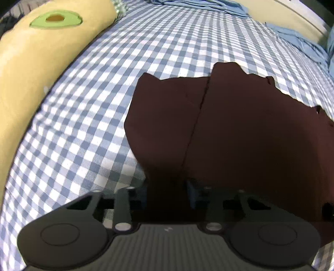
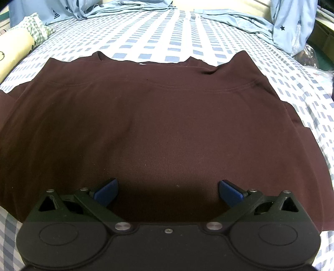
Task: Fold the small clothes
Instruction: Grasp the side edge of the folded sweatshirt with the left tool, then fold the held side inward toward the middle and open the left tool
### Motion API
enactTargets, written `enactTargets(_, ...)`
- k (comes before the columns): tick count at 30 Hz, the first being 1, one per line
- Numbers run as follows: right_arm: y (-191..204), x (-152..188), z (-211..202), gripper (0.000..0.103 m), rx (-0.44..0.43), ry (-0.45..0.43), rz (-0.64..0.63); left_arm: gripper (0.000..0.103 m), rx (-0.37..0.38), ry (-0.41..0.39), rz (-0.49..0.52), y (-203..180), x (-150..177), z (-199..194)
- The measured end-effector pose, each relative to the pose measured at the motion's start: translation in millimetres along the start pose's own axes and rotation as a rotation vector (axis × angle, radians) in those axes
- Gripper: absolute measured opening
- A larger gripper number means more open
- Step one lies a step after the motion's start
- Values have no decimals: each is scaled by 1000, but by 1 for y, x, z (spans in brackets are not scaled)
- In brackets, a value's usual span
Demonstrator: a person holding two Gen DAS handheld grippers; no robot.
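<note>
A dark maroon garment (image 2: 158, 116) lies spread flat on the blue-and-white checked bed sheet (image 2: 167, 35). In the left wrist view a bunched edge of the maroon garment (image 1: 219, 125) runs down between the jaws of my left gripper (image 1: 168, 193), which is shut on it and lifts that edge off the sheet (image 1: 87, 116). My right gripper (image 2: 168, 192) hovers over the near part of the garment with its blue pads (image 2: 105, 192) wide apart and nothing between them.
A yellow pillow with an avocado print (image 1: 41, 48) lies along the left side. Crumpled light blue clothes (image 2: 240, 18) with star prints are piled at the far end of the bed, and more light blue cloth (image 1: 302, 43) sits at the far right.
</note>
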State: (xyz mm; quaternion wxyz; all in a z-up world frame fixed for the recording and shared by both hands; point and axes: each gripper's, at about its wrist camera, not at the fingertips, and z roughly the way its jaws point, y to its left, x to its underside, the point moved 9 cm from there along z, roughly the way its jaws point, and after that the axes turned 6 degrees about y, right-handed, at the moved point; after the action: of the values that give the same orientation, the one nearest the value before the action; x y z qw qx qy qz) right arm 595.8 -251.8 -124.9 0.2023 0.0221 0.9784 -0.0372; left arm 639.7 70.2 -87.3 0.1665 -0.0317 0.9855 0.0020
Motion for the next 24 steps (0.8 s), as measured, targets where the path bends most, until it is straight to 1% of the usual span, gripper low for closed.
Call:
enactTargets(1,0,0,0,103,2,2,-3,3,-66,1,12,0,-2,-3)
enactTargets(2,0,0,-1,103,3,4,-6,3,-101,12,20,-1,-3,-5)
enactTargets(5,1,1,-5,103,0,6,-21,3,-88,5,-24,-5,-9,-17)
enactTargets(6,0,2,-7,103,-1,4,-24,3,-87,-2,-25,-8,-10,-22)
enactTargets(12,-12,11,-23,103,-14,-24,-14,2,-52,-81,19,-36,-19,-65)
enactTargets(16,-29,20,-34,103,-15,-49,-7,2,-30,-137,65,-74,-26,-95)
enactTargets(18,-42,23,-39,103,-17,-58,6,2,-3,-158,82,-96,-29,-107)
enactTargets(21,-62,28,-45,103,-19,-71,24,2,23,-185,131,-140,-30,-121)
enactTargets(24,-85,32,-50,103,-19,-82,36,1,82,-208,198,-199,-24,-135)
